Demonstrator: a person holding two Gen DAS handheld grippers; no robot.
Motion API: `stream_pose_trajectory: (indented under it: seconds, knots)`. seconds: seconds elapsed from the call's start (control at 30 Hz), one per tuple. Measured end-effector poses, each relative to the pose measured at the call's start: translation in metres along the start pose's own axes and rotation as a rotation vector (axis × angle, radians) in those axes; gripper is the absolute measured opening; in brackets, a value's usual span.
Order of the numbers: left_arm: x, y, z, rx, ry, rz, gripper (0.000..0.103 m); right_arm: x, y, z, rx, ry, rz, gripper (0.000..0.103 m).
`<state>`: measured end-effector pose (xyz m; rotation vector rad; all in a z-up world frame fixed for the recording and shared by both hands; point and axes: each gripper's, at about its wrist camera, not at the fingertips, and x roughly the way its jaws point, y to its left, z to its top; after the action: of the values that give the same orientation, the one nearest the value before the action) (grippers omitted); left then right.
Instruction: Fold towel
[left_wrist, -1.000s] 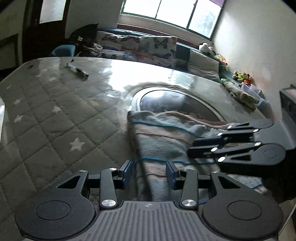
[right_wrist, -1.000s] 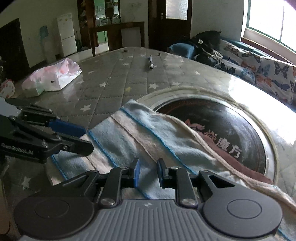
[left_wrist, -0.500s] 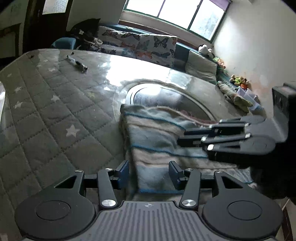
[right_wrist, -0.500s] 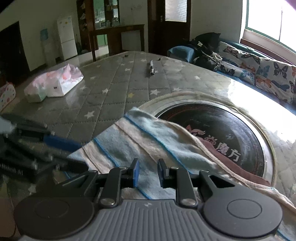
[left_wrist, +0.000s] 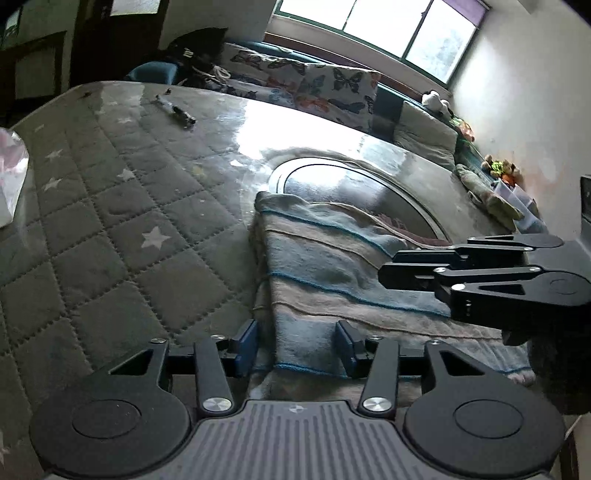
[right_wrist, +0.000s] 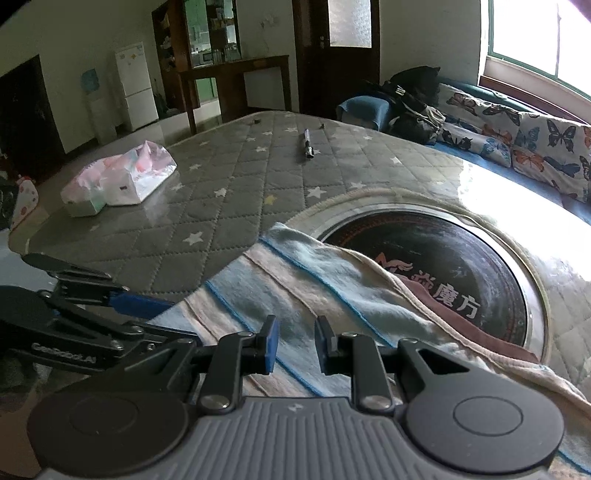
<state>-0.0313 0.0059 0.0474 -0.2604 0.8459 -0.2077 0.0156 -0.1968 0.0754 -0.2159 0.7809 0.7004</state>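
A blue and beige striped towel (left_wrist: 332, 266) lies folded on the grey quilted table cover, its far part draped over a round dark inset. My left gripper (left_wrist: 295, 347) hangs low over the near left corner of the towel. Its jaws are closing; the corner lies between the blue pads, which stand clear of the cloth. My right gripper (right_wrist: 297, 345) hovers over the towel (right_wrist: 295, 280) near its front edge, jaws a narrow gap apart and pinching nothing. The right gripper (left_wrist: 388, 266) shows from the side in the left wrist view, and the left gripper (right_wrist: 159, 314) in the right wrist view.
The round dark inset (right_wrist: 461, 266) with pale lettering sits in the table. A pen (right_wrist: 307, 146) lies far back on the starred cover (right_wrist: 221, 192). A pink and white tissue pack (right_wrist: 122, 181) rests at the left. A sofa with butterfly cushions (right_wrist: 517, 136) runs behind the table.
The left jaws stand wider apart than a second ago, and the towel corner between them now lies flatter. The right gripper has stayed in place.
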Motion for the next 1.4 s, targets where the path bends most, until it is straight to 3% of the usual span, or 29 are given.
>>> stream_pose_trajectory:
  seconds: [0.13,0.33,0.37,0.4,0.5,0.6,0.87,1.1,1.37,1.4]
  knots:
    - [-0.005,0.005,-0.003,-0.016,-0.022,0.039,0.051,-0.001,0.002,0.003,0.000,-0.006,0.002,0.021]
    - [-0.004,0.005,-0.002,-0.042,-0.005,-0.005,0.049,0.001,0.005,0.005,0.004,-0.001,0.012,0.021]
    - [-0.003,0.007,-0.001,-0.061,0.002,-0.023,0.044,0.001,0.005,0.006,0.006,-0.002,0.015,0.021]
    - [-0.002,0.009,0.000,-0.087,0.012,-0.041,0.030,0.000,0.005,0.007,0.010,-0.002,0.019,0.021]
    - [-0.003,0.012,0.001,-0.154,0.026,-0.073,0.020,-0.002,0.004,0.011,0.029,-0.006,0.026,0.022]
    - [-0.012,0.008,0.003,-0.169,0.000,-0.086,0.016,-0.004,0.002,0.018,0.048,-0.007,0.035,0.026]
    - [-0.030,-0.030,0.009,-0.077,-0.093,-0.099,0.015,-0.005,0.004,0.046,0.067,0.019,0.076,0.034]
    - [-0.021,-0.063,0.011,-0.014,-0.109,-0.126,0.014,0.011,0.018,0.071,-0.045,0.110,0.064,0.039]
    - [-0.009,-0.085,0.006,0.059,-0.102,-0.130,0.014,0.033,0.026,0.065,-0.148,0.212,0.020,0.038]
    - [-0.008,-0.087,0.006,0.065,-0.100,-0.130,0.014,0.033,0.027,0.063,-0.155,0.209,0.010,0.027]
